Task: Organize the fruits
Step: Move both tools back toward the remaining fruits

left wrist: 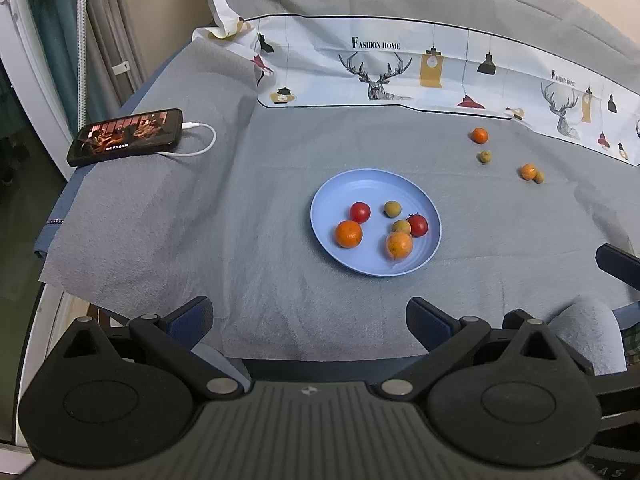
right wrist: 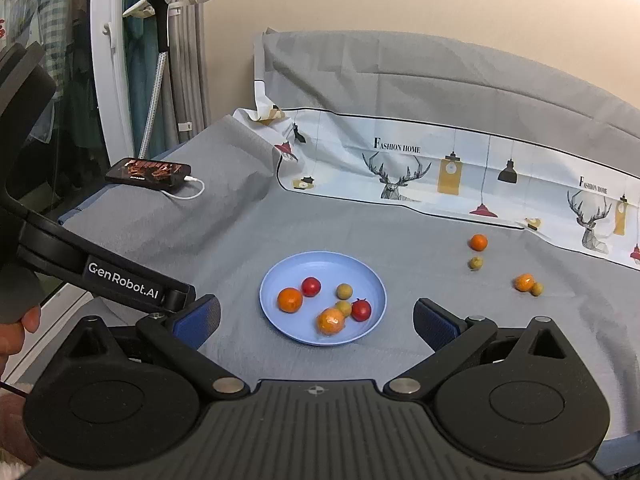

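right wrist view: blue plate (right wrist: 280,270) already gathers six fruits; four loose fruits (right wrist: 478,242) sit well apart, probably awaiting collection. right gripper (right wrist: 316,318) and left gripper (left wrist: 310,314) both spread, empty.

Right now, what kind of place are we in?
Probably a room in a home: a cloth-covered table by a wall, a charging phone at its corner, and a garment steamer beside curtains.
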`<act>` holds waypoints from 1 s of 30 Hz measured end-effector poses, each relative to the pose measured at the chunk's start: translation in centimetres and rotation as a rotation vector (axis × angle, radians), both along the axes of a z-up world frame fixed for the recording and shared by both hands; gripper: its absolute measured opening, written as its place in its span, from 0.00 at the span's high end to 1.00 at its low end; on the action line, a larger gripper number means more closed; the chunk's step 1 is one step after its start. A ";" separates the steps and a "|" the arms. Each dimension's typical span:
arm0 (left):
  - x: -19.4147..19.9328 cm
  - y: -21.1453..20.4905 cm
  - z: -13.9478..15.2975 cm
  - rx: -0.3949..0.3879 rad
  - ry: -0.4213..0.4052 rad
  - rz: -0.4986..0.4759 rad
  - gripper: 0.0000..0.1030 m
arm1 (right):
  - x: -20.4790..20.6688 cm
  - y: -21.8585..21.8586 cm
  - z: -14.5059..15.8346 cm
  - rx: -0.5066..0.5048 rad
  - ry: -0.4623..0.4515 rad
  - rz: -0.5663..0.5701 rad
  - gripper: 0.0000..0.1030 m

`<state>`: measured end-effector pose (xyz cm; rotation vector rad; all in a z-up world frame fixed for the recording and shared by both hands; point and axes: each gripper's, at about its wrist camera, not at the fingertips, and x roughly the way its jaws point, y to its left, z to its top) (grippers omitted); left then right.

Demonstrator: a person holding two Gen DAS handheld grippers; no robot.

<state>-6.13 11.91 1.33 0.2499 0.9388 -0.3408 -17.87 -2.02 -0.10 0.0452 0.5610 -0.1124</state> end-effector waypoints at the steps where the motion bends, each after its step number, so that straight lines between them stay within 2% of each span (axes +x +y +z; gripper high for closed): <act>1: 0.1 0.0 -0.1 0.001 0.002 0.000 0.00 | 0.1 -0.1 -0.1 0.002 0.003 0.000 0.01; 8: 1.1 -0.3 -0.7 0.002 0.039 0.003 0.00 | 1.3 -0.4 -0.9 0.017 0.039 0.004 0.01; 13: 2.1 -1.2 -1.6 0.036 0.062 -0.002 0.00 | 2.2 -0.7 -1.8 0.023 0.060 0.027 0.01; 18: 3.9 -2.9 -2.7 0.071 0.109 0.002 0.00 | 3.2 -2.4 -3.3 0.061 0.079 0.000 0.01; 22: 5.7 -5.5 -3.4 0.108 0.123 -0.009 0.00 | 4.0 -6.0 -5.0 0.091 0.078 -0.111 0.01; 25: 7.4 -8.5 -3.9 0.126 0.140 -0.034 0.00 | 4.6 -10.1 -6.6 0.088 0.075 -0.253 0.01; 30: 10.5 -15.9 -5.2 0.130 0.157 -0.101 0.00 | 6.2 -19.8 -10.4 0.079 0.071 -0.547 0.01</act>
